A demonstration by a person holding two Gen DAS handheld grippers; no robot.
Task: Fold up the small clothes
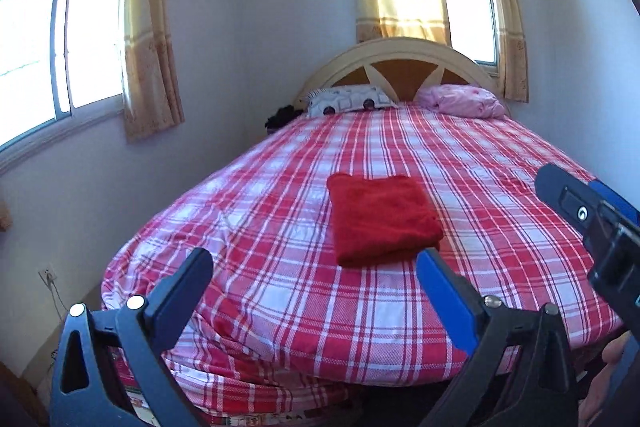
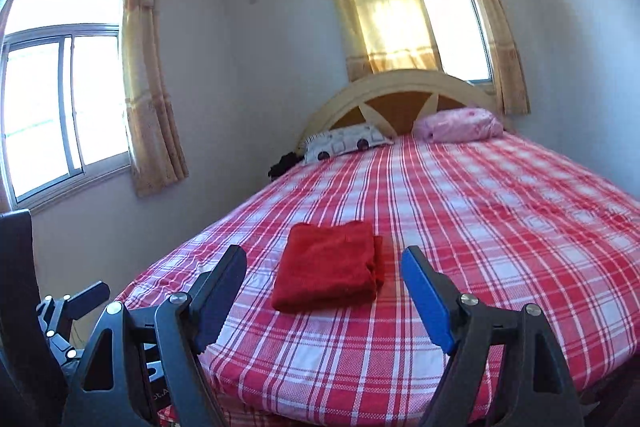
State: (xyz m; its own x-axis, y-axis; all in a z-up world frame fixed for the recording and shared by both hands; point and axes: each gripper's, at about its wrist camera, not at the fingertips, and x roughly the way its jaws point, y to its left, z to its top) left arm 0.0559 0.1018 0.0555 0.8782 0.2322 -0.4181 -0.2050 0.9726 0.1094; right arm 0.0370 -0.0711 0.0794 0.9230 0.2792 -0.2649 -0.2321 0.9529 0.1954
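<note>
A red cloth [image 1: 382,217] lies folded into a neat rectangle on the red-and-white plaid bed [image 1: 280,195], near its foot end. It also shows in the right wrist view [image 2: 330,267]. My left gripper [image 1: 314,265] is open and empty, held back from the bed's near edge, with the cloth ahead and slightly right of it. My right gripper [image 2: 324,263] is open and empty, also back from the edge, with the cloth straight ahead between its fingers. The right gripper's body shows at the right edge of the left wrist view [image 1: 592,215].
Two pillows, one patterned white [image 1: 348,99] and one pink [image 1: 464,101], lie against the arched headboard [image 1: 400,59]. Windows with yellow curtains [image 1: 148,27] are on the left and far walls. A wall socket [image 1: 48,275] sits low on the left.
</note>
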